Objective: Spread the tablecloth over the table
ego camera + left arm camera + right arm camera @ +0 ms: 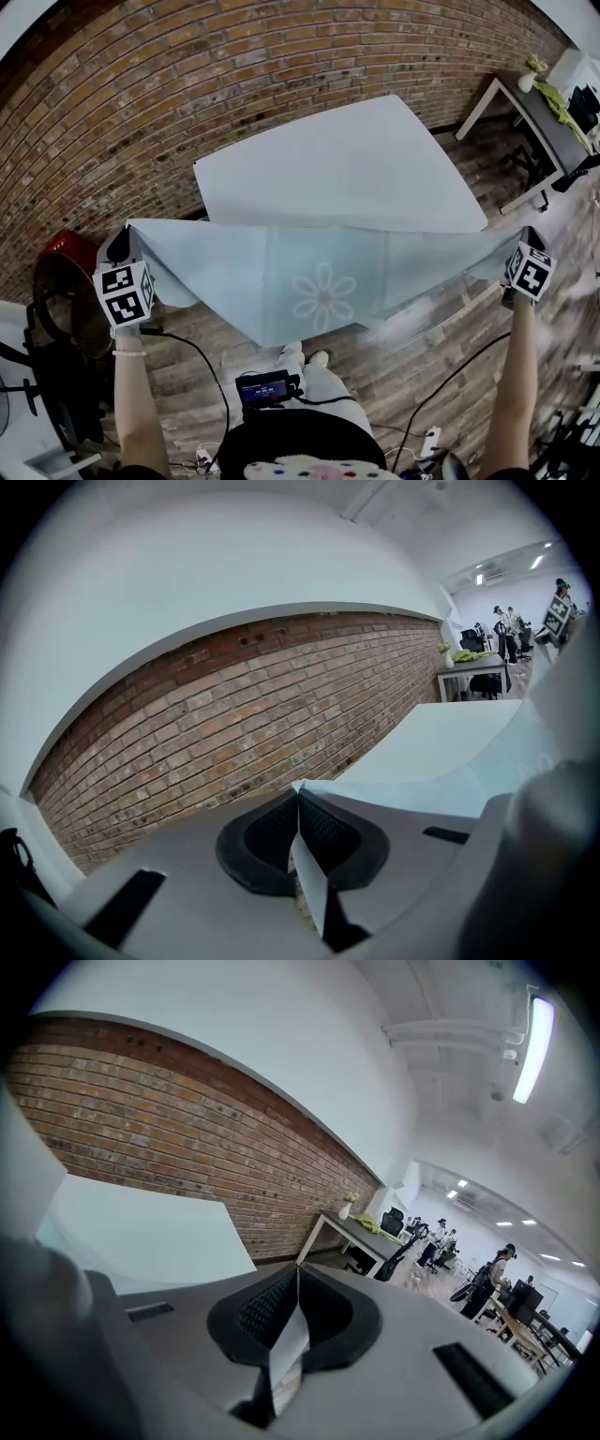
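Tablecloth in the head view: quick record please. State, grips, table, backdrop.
tablecloth: pale blue, flower print, stretched in the air, lower edge hanging
left gripper: shut on the cloth's left end
right gripper: shut on the cloth's right end
table: pale top, bare, beyond the cloth
backdrop: brick wall
status: cloth not yet on the table

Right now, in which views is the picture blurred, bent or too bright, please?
Head view: the lens bends the brick wall into arcs, and the floor at the right is smeared by motion. Left gripper view: dark round edge, and the near tablecloth at the right is soft. Right gripper view: the ceiling lamp glares, top right.
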A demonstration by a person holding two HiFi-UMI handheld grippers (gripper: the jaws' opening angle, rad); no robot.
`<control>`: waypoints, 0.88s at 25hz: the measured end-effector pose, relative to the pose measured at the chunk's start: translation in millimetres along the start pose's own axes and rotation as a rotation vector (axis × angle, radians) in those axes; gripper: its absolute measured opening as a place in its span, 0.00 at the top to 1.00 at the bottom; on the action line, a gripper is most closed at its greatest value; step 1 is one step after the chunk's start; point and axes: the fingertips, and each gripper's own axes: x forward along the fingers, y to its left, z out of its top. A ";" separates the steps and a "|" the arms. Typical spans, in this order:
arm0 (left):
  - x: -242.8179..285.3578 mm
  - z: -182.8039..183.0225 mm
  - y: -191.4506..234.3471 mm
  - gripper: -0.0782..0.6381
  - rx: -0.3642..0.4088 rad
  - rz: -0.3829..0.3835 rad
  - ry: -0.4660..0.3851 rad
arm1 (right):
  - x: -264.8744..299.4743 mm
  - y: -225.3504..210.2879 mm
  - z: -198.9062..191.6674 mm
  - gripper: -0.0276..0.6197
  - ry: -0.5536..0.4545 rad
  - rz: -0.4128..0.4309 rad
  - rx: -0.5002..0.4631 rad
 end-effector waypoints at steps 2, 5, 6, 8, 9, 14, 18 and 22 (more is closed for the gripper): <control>8.6 5.9 3.5 0.87 -0.004 -0.009 -0.007 | 5.8 0.9 7.9 0.90 0.002 -0.014 -0.006; 22.5 16.8 13.9 0.87 -0.015 -0.015 -0.023 | 14.1 0.2 20.8 0.90 0.002 -0.031 -0.007; 27.1 20.1 17.2 0.87 -0.015 -0.017 -0.029 | 16.6 -1.4 24.9 0.90 0.002 -0.039 -0.008; 35.7 26.2 22.5 0.87 -0.016 -0.022 -0.040 | 22.4 -5.8 30.6 0.90 0.005 -0.053 -0.003; 39.7 29.3 24.6 0.87 -0.016 -0.025 -0.046 | 24.4 -8.6 32.7 0.90 0.007 -0.061 0.002; 63.2 46.4 24.6 0.87 0.011 -0.055 -0.076 | 19.7 -29.5 45.7 0.90 0.039 -0.163 -0.015; 80.4 61.6 18.4 0.87 0.032 -0.070 -0.085 | 32.4 -38.7 49.7 0.90 0.066 -0.182 -0.046; 95.4 77.0 4.1 0.87 0.045 -0.073 -0.093 | 54.0 -49.7 48.7 0.90 0.093 -0.193 -0.061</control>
